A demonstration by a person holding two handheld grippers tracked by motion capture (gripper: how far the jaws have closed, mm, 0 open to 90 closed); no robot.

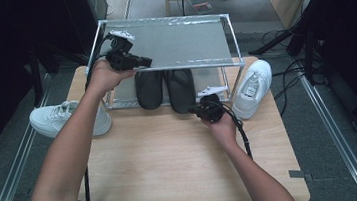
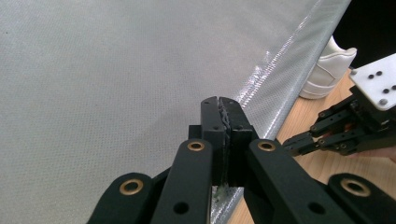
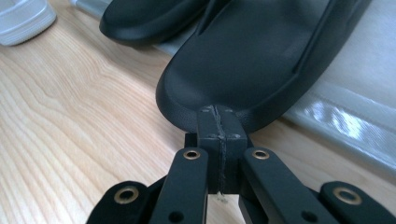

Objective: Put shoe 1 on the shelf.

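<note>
A metal-framed shoe rack (image 1: 233,62) with grey fabric shelves stands at the back of the wooden table. Two black slippers (image 1: 149,87) (image 1: 180,87) lie side by side on its lower shelf, heels sticking out toward me. My left gripper (image 1: 147,61) is shut and empty at the front left edge of the top shelf (image 2: 93,84); its closed jaws (image 2: 219,106) hover over the fabric by the rail. My right gripper (image 1: 192,110) is shut and empty, low on the table, its tips (image 3: 218,114) right at the heel of the right slipper (image 3: 261,56). The other slipper (image 3: 149,18) lies beyond.
One white sneaker (image 1: 58,120) sits on its side at the table's left edge, another (image 1: 252,86) stands right of the rack. The wooden tabletop (image 1: 173,161) stretches toward me. Cables and dark stands crowd the floor on both sides.
</note>
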